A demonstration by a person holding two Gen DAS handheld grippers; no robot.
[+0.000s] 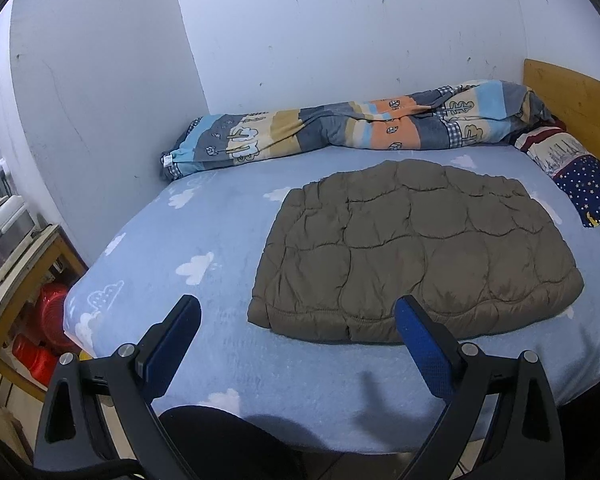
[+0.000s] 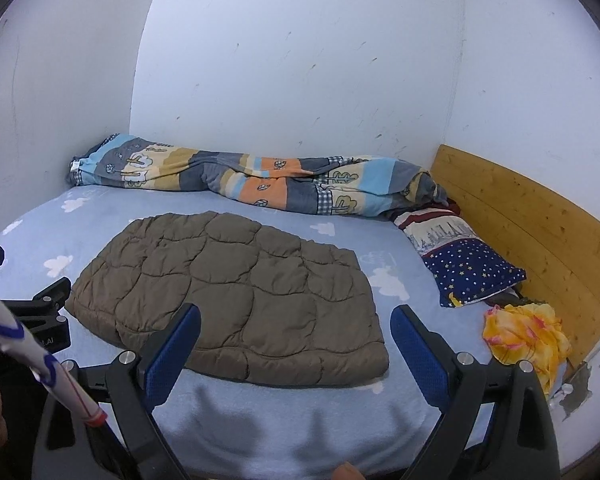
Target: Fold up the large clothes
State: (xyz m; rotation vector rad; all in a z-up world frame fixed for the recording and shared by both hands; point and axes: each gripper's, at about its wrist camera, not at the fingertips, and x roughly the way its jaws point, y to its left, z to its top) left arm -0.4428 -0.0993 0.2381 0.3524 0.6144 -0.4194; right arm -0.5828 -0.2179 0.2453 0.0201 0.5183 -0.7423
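On the bed, the brown quilted jacket lies flat as a compact, roughly rectangular bundle, in front of the rolled patterned duvet and to the left of the starry pillow. No sleeves stick out from it in either view, so you appear to be well into the fold, perhaps finished; whether 1 more halving is wanted is a judgement call, since the bundle is wide and puffy.

Your left claw hovers at the jacket's near edge with its jaws spread wide and nothing between them. Your right claw is likewise spread and empty, above the jacket's near right corner, without gripping it. Neither claw holds fabric.

If you fold again, you would take the 2 near corners and carry them toward the duvet side; the padding will likely spring back, so press it down. A yellow cloth sits apart, beyond the pillow.
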